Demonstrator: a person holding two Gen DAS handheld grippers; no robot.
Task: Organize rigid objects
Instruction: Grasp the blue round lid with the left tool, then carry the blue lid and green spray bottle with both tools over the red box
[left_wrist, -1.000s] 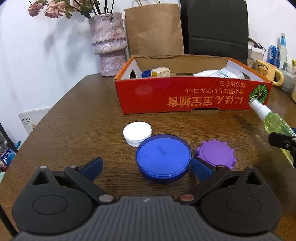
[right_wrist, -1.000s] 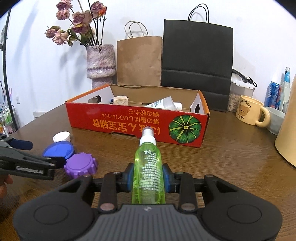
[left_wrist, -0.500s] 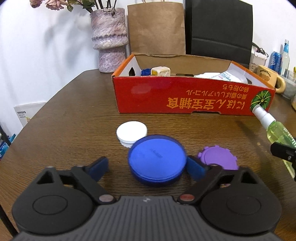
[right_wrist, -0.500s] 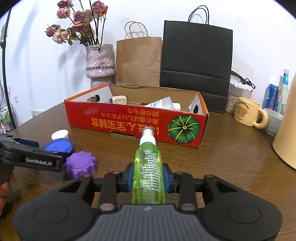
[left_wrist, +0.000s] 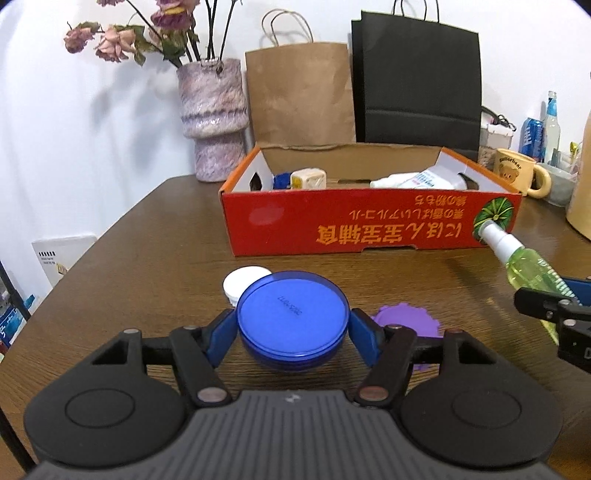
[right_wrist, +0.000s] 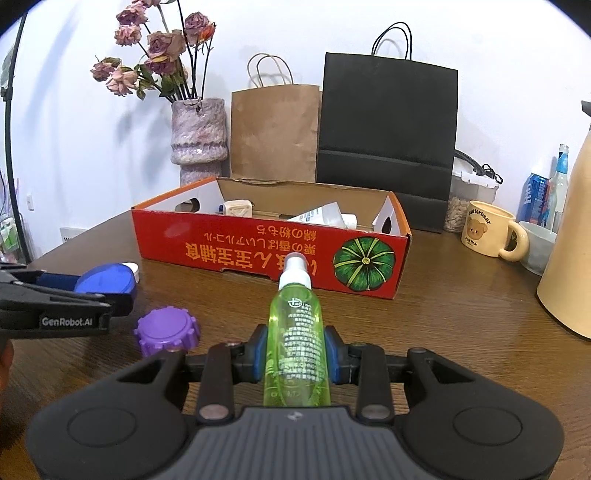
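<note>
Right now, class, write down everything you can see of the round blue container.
The round blue container is a low, wide tub of glossy blue plastic with a flat lid still on, faint printed digits across its top. It sits level between the blue pads of the left tool, which press its sides. The white cap shows just behind it; the purple lid lies to its right.

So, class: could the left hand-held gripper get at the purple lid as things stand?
Probably not yet: the left hand-held gripper is shut on the blue container. The purple lid itself lies uncovered beside it.
</note>
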